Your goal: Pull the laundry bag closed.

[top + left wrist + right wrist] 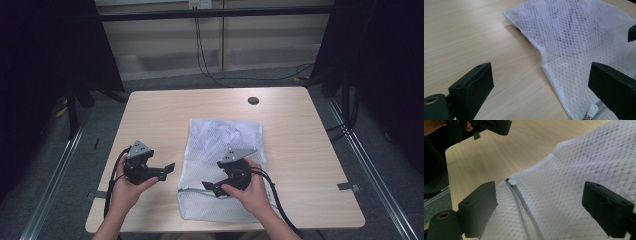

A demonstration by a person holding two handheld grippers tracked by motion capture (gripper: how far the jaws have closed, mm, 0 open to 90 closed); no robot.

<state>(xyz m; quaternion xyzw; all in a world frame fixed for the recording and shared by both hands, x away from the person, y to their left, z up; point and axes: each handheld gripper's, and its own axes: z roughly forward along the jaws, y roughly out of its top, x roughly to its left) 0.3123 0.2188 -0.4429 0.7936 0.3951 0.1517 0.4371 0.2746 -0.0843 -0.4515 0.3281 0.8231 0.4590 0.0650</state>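
A white mesh laundry bag lies flat on the middle of the wooden table. A grey zipper runs near its close edge, with the white pull at the left corner. My right gripper hovers over that corner, pointing left. Its jaws stand open and hold nothing, with the zipper between them. Just left of the bag, my left gripper points right at its edge. It is open too, bare wood and the mesh bag ahead of it, the pull low on the right.
A black round grommet sits in the table's far middle. Black cables trail on the floor behind. Dark curtains hang at both sides. Bare wood surrounds the bag on all sides.
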